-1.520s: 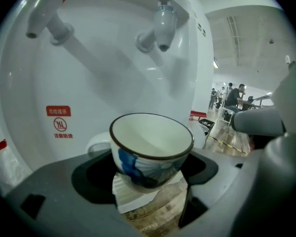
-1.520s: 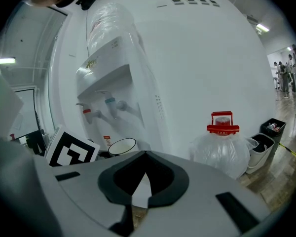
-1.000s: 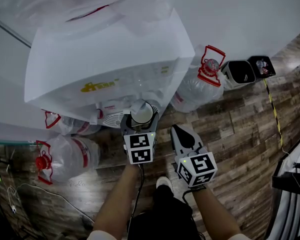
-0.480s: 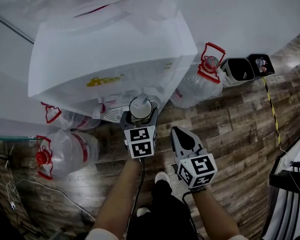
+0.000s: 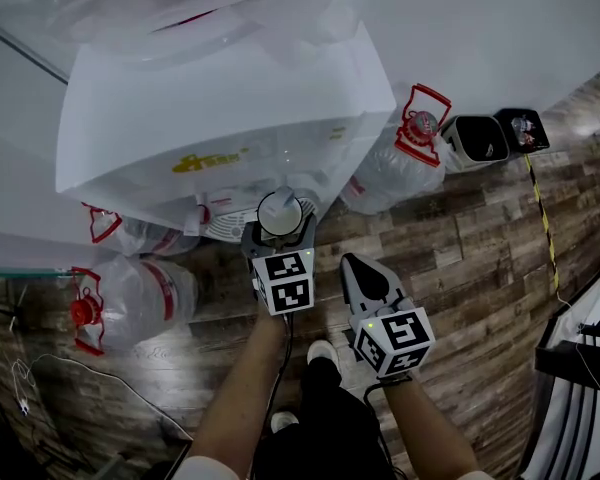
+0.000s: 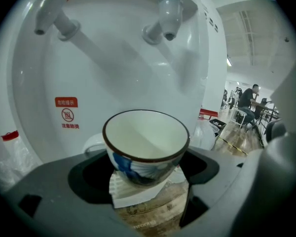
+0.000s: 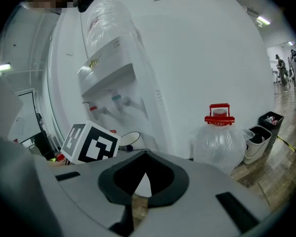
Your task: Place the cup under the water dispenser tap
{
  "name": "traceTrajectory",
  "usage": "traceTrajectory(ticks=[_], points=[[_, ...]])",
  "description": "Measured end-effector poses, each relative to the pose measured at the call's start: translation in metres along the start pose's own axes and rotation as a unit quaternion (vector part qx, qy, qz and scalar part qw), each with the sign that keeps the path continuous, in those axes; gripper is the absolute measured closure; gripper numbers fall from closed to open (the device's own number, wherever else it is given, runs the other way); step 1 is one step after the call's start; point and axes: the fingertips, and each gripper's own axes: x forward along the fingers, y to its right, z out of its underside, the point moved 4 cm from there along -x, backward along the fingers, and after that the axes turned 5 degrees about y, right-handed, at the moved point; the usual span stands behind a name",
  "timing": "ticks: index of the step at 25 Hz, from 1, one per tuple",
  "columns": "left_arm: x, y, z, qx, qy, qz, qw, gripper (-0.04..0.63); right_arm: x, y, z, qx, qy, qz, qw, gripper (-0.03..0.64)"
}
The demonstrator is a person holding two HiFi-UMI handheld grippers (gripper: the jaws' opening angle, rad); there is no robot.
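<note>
The left hand-held gripper (image 5: 280, 236) was clamped on the base of the cup (image 6: 145, 147), mid-frame in the left gripper view, low and short of the blue tap (image 6: 168, 14) at upper centre. Gripped so low, the cup looked likely to tip if it bumped the drip tray (image 5: 225, 236), and it could end up between that tap and the red tap (image 6: 52, 9). The left forearm reached up from the bottom centre of the head view toward the water dispenser (image 5: 210, 118). The right hand-held gripper (image 5: 358, 268) hung back at lower right, jaws together and empty.
</note>
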Motion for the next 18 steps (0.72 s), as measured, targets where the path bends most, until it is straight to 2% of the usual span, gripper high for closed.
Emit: traceTrajectory(ticks=[7,13,18], points=[[-0.0048,-0.0015,0.001,-0.029,0.015,-0.04,0.9987,0.149,-0.0004,0.0007,0.0021,0.01,-0.002,-0.003,1.0,0.597],[-0.0076,-0.0016,0.005,-0.042,0.033,-0.051,0.9972,0.15,-0.0028,0.0043,0.0043,0.014,-0.001,-0.003,1.0,0.597],[-0.0065,-0.0019,0.0019,-0.039,0.04,-0.054,0.997,0.15,-0.008,0.0074,0.0066,0.015,-0.003,-0.004,1.0,0.597]])
